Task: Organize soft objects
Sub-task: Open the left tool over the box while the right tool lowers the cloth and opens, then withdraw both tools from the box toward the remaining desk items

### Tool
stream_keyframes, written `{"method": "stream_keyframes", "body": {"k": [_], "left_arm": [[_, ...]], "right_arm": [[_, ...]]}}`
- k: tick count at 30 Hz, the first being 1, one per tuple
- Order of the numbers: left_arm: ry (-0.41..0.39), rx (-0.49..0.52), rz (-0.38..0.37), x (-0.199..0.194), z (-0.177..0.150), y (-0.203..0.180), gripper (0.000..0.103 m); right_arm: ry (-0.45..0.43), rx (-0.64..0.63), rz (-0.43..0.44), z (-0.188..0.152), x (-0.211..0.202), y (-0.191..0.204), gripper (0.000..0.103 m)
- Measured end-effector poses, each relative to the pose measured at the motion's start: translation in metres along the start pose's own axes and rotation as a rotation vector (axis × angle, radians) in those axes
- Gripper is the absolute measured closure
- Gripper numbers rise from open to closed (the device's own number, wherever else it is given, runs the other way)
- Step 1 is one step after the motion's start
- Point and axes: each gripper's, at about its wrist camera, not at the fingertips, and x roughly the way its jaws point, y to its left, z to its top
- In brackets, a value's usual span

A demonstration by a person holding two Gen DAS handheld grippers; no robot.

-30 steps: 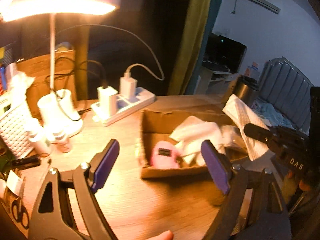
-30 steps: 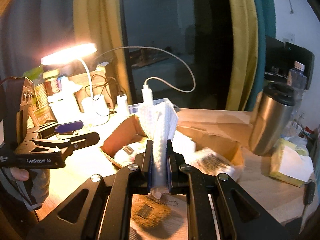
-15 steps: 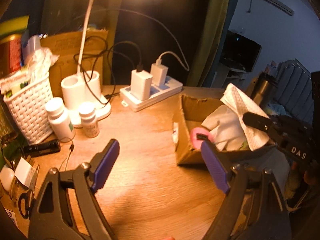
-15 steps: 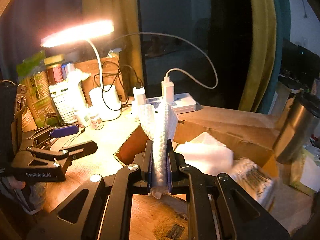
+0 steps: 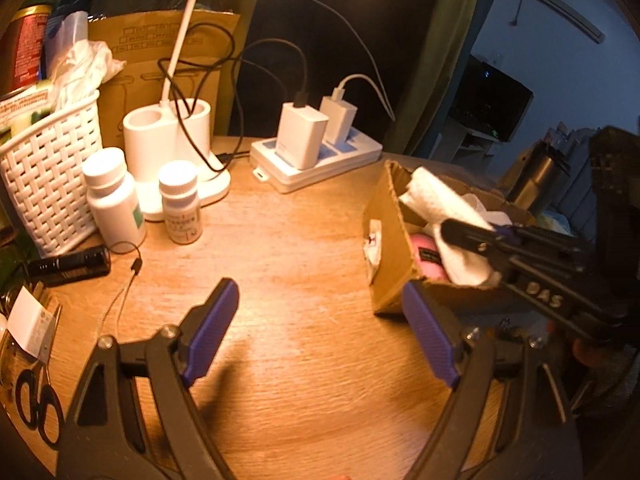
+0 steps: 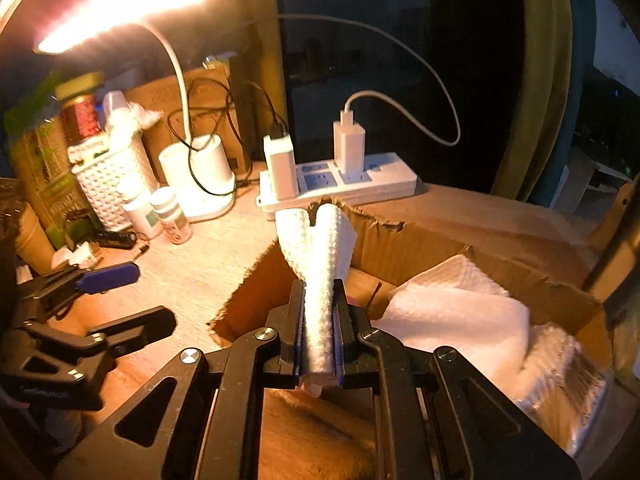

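The white cloth (image 6: 320, 264) was clamped in the right gripper (image 6: 319, 344), whose jaws stood nearly shut with only the fabric between them. Its long axis ran along the fingers: the pinched end sat deep between the pads and the free end fanned out ahead and upward. It hung over the near-left corner of the cardboard box (image 6: 472, 256), above the open interior and not yet resting on anything that could be made out. In the left wrist view the same cloth (image 5: 436, 200) showed above the box's left wall (image 5: 390, 240), with a pink soft item (image 5: 426, 254) lying just beneath it inside.

The box stood toward the right side of the wooden desk (image 5: 280, 280), and other white soft items (image 6: 460, 312) already filled its right half. The drop would likely go straight down from the cloth, into the free left part.

The left gripper (image 5: 324, 332) was wide open and held nothing, hovering over bare desk left of the box, with its right pad near the box's near-left corner. The right hand was plainly the one placed for the release.
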Motion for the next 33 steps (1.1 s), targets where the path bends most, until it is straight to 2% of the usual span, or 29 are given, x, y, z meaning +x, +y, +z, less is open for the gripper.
{"method": "stream_keyframes", "body": {"k": [4,8,11,19,33], "left_arm": [[0.008,0.005,-0.005,0.002,-0.002,-0.001,0.018],[0.006,0.003,-0.007,0.002,-0.001,-0.001,0.018],[-0.003,0.008,-0.01,-0.001,-0.001,-0.003,0.018],[-0.044,0.044,-0.027,-0.017,0.0,-0.015,0.018],[-0.09,0.084,-0.051,-0.053,-0.013,-0.041,0.018]], "right_arm": [[0.039,0.008,-0.011,-0.003,0.015,-0.001,0.088],[0.023,0.006,-0.022,-0.002,0.012,0.0,0.062],[-0.001,0.005,-0.038,0.002,0.003,0.0,0.052],[-0.045,0.002,-0.077,0.005,-0.031,-0.001,0.05],[-0.093,0.013,-0.118,-0.017,-0.093,0.002,0.05]]}}
